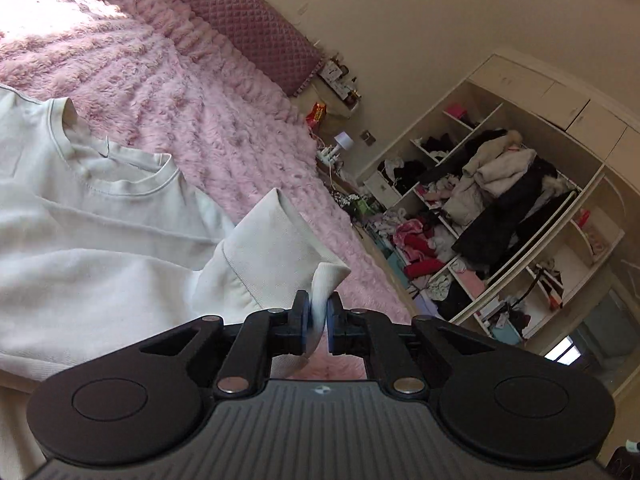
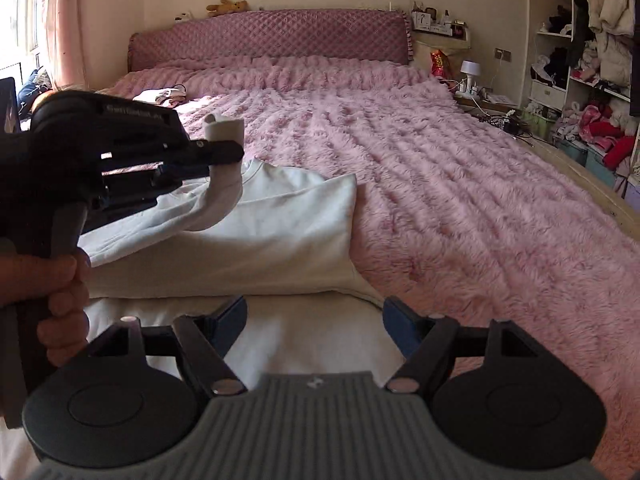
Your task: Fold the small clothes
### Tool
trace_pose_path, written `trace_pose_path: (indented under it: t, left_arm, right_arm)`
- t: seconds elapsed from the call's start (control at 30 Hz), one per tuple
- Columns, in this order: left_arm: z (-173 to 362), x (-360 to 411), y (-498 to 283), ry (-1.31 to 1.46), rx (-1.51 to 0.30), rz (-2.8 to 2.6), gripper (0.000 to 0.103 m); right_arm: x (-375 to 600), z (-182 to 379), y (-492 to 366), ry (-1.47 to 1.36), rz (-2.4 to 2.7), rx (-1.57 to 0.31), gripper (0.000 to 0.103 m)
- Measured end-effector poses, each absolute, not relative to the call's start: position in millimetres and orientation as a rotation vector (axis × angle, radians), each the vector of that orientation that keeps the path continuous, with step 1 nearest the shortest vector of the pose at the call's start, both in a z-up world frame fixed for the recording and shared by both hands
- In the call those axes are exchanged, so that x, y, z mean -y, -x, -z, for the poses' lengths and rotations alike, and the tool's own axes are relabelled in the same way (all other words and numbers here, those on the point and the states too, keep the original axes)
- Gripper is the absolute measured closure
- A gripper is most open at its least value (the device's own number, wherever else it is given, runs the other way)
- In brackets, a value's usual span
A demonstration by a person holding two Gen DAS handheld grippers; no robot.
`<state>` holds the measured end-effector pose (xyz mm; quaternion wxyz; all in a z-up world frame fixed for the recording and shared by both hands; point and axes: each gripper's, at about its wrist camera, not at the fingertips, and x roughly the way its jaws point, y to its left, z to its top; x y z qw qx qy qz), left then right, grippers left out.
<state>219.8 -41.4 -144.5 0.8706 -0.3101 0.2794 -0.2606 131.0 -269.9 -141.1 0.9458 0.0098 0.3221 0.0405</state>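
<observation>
The white sweatshirt (image 2: 256,240) lies on the pink fuzzy bedspread (image 2: 440,184), at the near edge of the bed. It looks soft, light and floppy. The left gripper (image 1: 319,312) pinches the sleeve cuff (image 1: 272,248), a good thick spot to hold. The right gripper (image 2: 316,320) is spread wide, holding nothing, over the sweatshirt's near part.

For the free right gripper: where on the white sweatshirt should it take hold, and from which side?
Probably the sweatshirt's folded right edge, approached from the bare pink blanket side. That edge lies flat, straight and unobstructed. The right gripper is open above the near hem, while the left gripper pinches the sleeve cuff.
</observation>
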Motion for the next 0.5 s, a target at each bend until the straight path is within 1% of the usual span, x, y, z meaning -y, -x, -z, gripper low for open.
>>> trace_pose_path:
  t: [0.07, 0.13, 0.23, 0.3, 0.33, 0.5]
  left_arm:
    - [155.9, 53.9, -222.1, 0.619, -0.676, 0.556, 0.083]
    - [153.4, 57.3, -222.2, 0.612, -0.715, 0.591, 0.083]
    - [131.9, 51.4, -206.6, 0.597, -0.659, 0.640, 0.082]
    - [116.1, 34.9, -196.2, 0.583, -0.605, 0.647, 0.072]
    - [108.7, 23.1, -189.3, 0.556, -0.584, 0.630, 0.065]
    - [95.2, -50.4, -167.4, 0.378, -0.575, 0.447, 0.062]
  right_arm:
    - [280.2, 142.8, -134.1, -0.039, -0.057, -0.661, 0.032]
    - [289.7, 142.3, -136.9, -0.062, -0.036, -0.659, 0.032]
    - [299.9, 142.5, -142.0, -0.106, -0.021, -0.659, 0.032]
    - [303.6, 144.2, -149.7, -0.147, -0.022, -0.660, 0.032]
    - [305.3, 145.6, -155.1, -0.173, -0.035, -0.662, 0.032]
    - [302.7, 155.4, -187.7, -0.282, -0.088, -0.640, 0.032]
